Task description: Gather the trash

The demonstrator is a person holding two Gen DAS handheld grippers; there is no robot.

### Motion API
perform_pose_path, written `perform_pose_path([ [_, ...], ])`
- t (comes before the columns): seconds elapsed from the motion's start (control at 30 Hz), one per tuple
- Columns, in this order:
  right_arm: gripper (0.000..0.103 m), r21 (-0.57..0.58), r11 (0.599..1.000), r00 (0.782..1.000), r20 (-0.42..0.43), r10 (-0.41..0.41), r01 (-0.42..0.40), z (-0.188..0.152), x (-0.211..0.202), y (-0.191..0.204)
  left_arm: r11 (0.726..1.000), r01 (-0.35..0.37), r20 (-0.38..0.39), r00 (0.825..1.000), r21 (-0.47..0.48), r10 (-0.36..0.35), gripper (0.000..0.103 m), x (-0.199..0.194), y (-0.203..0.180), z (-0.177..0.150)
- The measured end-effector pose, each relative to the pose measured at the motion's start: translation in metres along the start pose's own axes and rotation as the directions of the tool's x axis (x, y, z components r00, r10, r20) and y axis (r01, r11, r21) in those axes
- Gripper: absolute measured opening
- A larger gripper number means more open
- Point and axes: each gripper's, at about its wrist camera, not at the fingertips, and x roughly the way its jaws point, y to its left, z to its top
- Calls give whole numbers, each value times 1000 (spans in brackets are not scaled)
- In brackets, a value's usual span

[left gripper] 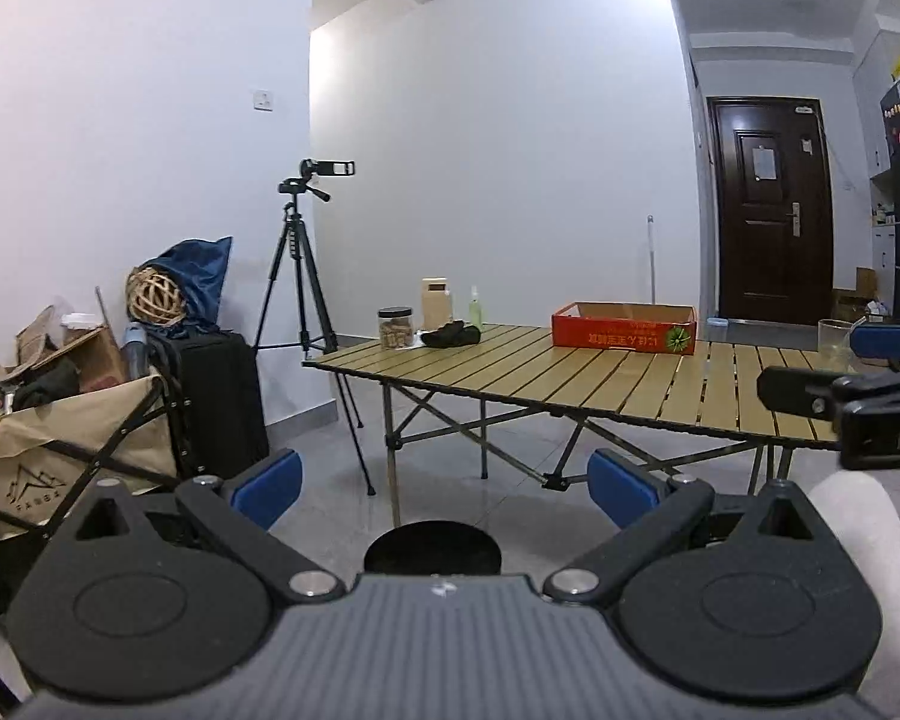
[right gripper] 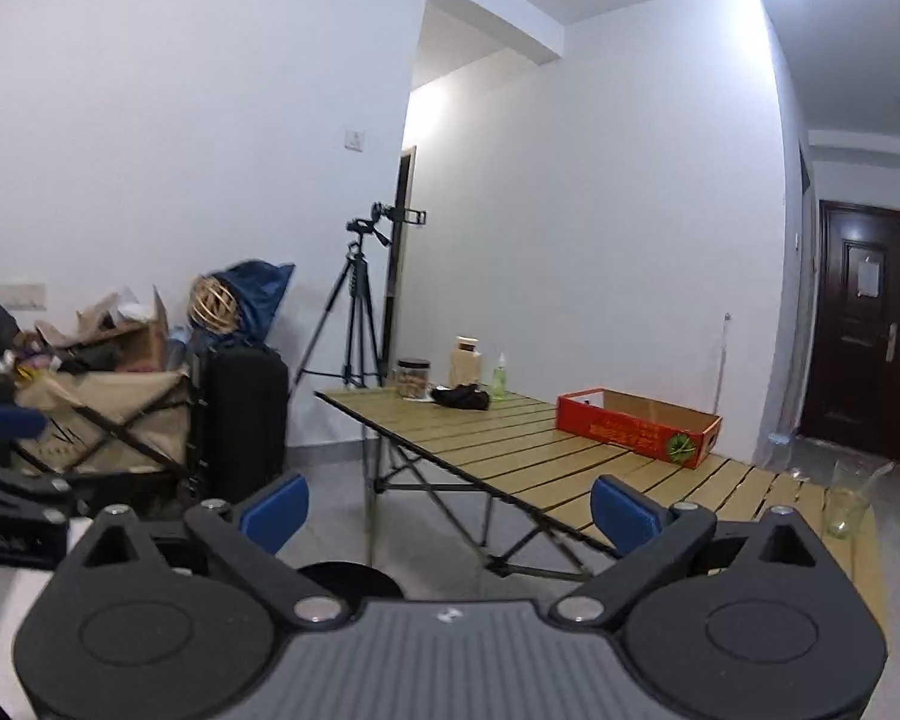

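My left gripper (left gripper: 444,489) is open and empty, held in front of a folding slatted table (left gripper: 570,375). My right gripper (right gripper: 447,507) is open and empty too, near the table's (right gripper: 510,450) front edge; it also shows at the right of the left wrist view (left gripper: 840,372). On the table lie a red cardboard box (left gripper: 624,327) (right gripper: 639,426), a dark crumpled item (left gripper: 450,336) (right gripper: 460,397), a jar (left gripper: 395,327) (right gripper: 413,378), a tan container (left gripper: 437,303), a green bottle (left gripper: 475,309) and a clear cup (right gripper: 847,504) (left gripper: 834,345).
A camera tripod (left gripper: 306,276) (right gripper: 357,312) stands left of the table. A black suitcase (left gripper: 219,402) and a cluttered folding wagon (left gripper: 72,444) are at the left. A dark door (left gripper: 768,210) is at the back right. A black round object (left gripper: 432,546) sits on the floor below the left gripper.
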Motion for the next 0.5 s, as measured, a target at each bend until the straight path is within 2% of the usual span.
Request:
perform_pose_path([
  [0.1, 103, 45, 998, 999, 0, 48, -48, -2, -24, 9, 1000, -15, 4, 1000, -19, 15, 103, -16, 7, -6],
  [0.23, 103, 58, 997, 998, -27, 49, -47, -9, -39, 24, 999, -29, 9, 1000, -29, 29, 103, -33, 14, -10],
  [0.5, 103, 107, 994, 998, -50, 39, -34, -17, -48, 29, 999, -37, 14, 999, -21, 37, 103, -54, 17, -17],
])
